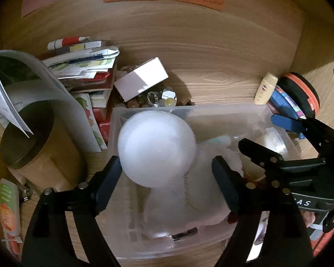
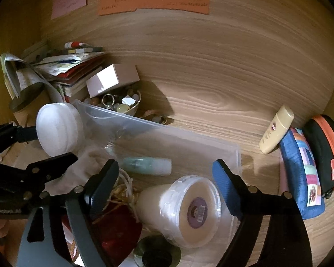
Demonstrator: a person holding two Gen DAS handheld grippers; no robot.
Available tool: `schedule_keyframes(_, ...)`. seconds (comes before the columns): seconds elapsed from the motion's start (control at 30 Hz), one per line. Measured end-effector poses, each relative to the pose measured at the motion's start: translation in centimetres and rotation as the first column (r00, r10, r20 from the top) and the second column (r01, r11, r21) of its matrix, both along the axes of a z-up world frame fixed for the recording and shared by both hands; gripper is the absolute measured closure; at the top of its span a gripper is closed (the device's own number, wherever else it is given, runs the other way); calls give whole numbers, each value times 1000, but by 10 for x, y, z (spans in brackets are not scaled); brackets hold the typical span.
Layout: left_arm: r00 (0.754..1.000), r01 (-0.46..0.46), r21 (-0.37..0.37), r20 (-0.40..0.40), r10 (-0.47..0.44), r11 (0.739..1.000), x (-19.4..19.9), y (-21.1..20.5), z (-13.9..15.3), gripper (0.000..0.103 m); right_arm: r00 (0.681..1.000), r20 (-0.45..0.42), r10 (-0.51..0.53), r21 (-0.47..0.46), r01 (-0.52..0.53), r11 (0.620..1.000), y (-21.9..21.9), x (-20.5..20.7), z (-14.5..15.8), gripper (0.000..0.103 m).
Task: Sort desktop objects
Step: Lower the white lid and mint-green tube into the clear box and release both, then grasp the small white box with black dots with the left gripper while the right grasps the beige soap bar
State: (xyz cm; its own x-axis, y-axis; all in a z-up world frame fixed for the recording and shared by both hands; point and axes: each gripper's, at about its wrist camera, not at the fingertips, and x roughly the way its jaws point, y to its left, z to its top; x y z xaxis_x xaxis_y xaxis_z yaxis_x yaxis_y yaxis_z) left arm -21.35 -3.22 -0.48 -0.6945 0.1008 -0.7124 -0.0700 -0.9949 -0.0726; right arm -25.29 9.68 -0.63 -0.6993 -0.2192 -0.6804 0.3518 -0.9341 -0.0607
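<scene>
Left wrist view: left gripper (image 1: 167,173) jaws apart; neighbouring label reads "AS".

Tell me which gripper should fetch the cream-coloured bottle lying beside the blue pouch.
Right. The right gripper is open, holds nothing and sits nearer the cream-coloured bottle by the blue pouch. The left gripper has the white ball between its fingers, over the clear bin.
</scene>
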Motion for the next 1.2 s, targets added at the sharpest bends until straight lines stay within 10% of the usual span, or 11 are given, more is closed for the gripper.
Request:
schedule_keyframes(0.8, 986, 12, -95, -166, -28, 995, 76, 5, 42, 2, 991, -128, 23, -131, -40, 991, 28, 74, 63, 3)
schedule_keyframes(1.2, 994, 4, -69, -107, -11, 998, 110, -14, 30, 2, 990, -112, -84, -73, 76, 994, 70, 116, 33, 2)
